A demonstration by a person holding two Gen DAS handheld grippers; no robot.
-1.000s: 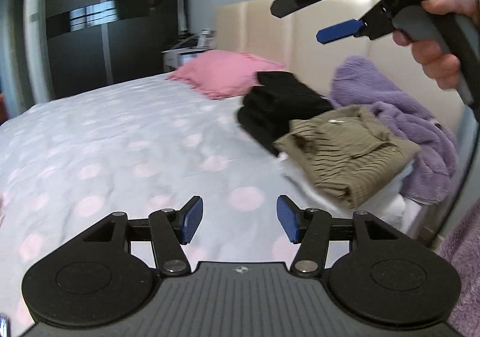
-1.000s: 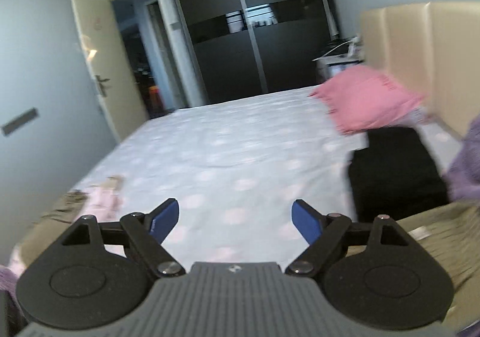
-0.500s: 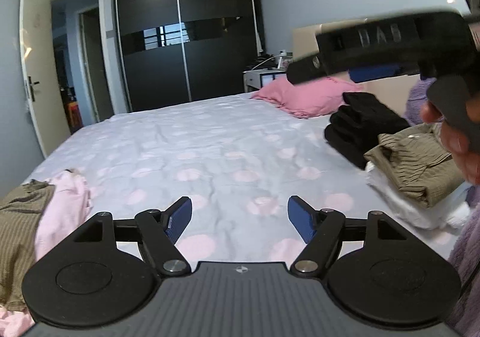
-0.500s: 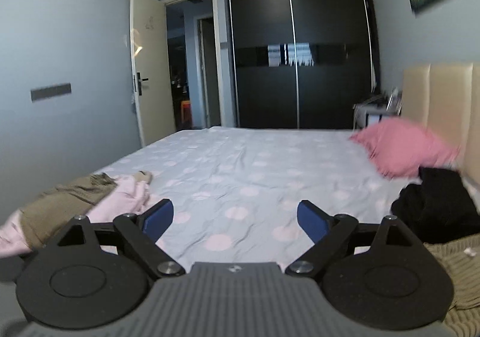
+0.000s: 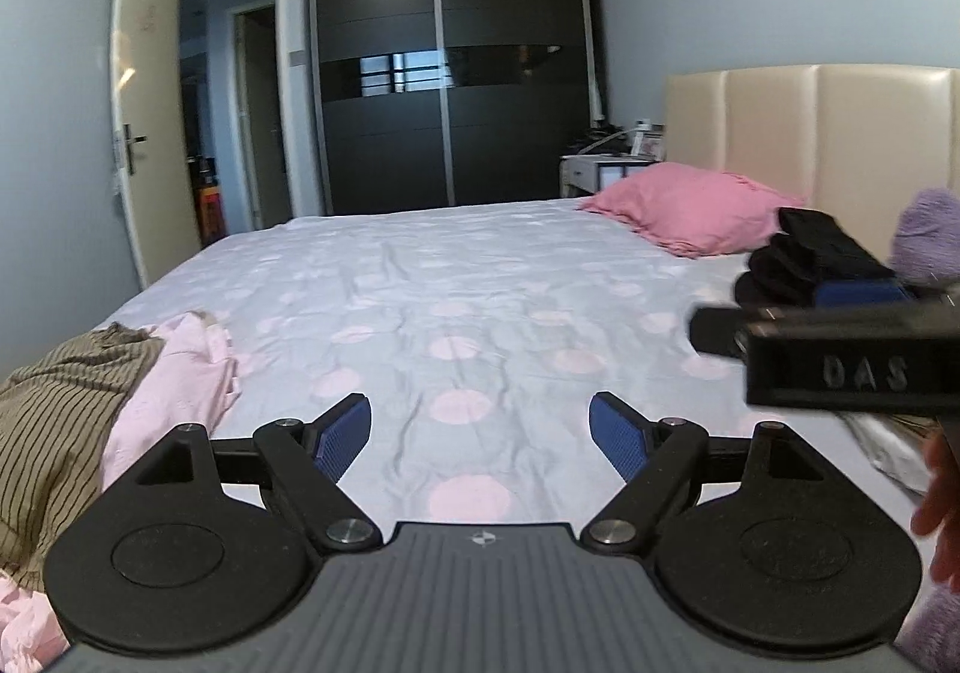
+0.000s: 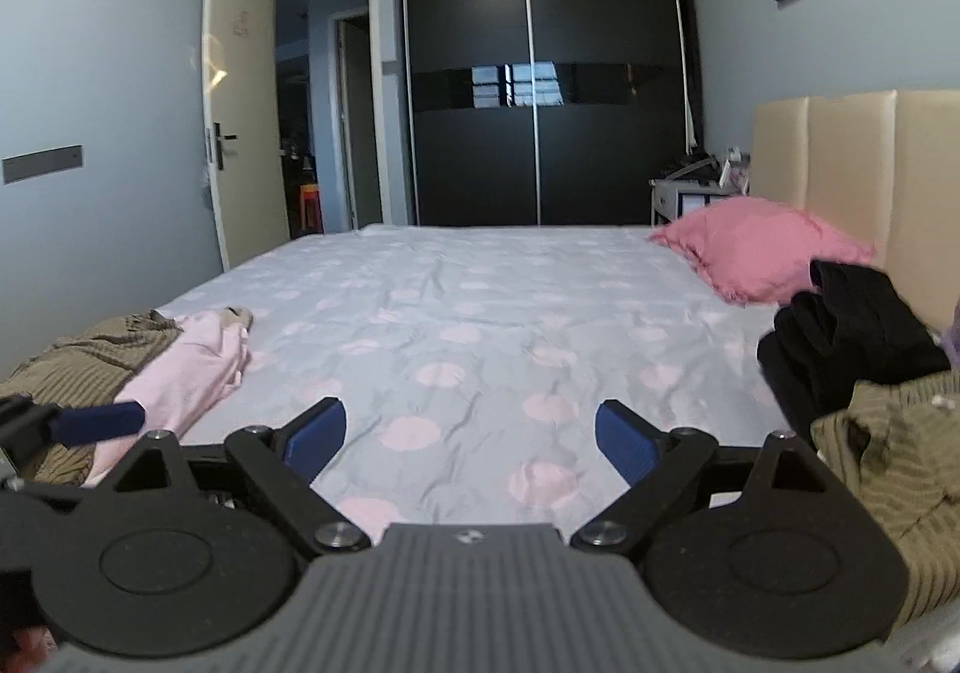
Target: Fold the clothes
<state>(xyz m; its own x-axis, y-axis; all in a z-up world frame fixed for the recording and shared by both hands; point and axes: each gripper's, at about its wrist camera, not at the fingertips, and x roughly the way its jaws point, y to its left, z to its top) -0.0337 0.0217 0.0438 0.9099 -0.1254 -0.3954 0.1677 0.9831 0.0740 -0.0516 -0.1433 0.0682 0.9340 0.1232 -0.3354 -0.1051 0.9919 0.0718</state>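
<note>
A loose heap of unfolded clothes lies at the bed's left edge: an olive striped garment [image 5: 54, 421] [image 6: 78, 361] and a pale pink garment [image 5: 180, 379] [image 6: 192, 373]. Folded clothes sit at the right by the headboard: a black stack [image 5: 810, 259] [image 6: 840, 337] and an olive striped piece [image 6: 888, 463]. My left gripper [image 5: 480, 436] is open and empty above the bedspread. My right gripper [image 6: 471, 442] is open and empty too. The right gripper's body also shows at the right of the left wrist view [image 5: 840, 349].
The bed has a grey spread with pink dots [image 5: 468, 301]. A pink pillow [image 5: 690, 205] and a purple fluffy thing [image 5: 930, 235] lie by the beige headboard [image 5: 810, 133]. A dark wardrobe [image 6: 540, 73], an open door [image 6: 240, 103] and a nightstand [image 6: 690, 193] stand beyond.
Both views have swung left from the folded stack to face across the bed. The unfolded heap at the left has come into view. Both grippers stay open.
</note>
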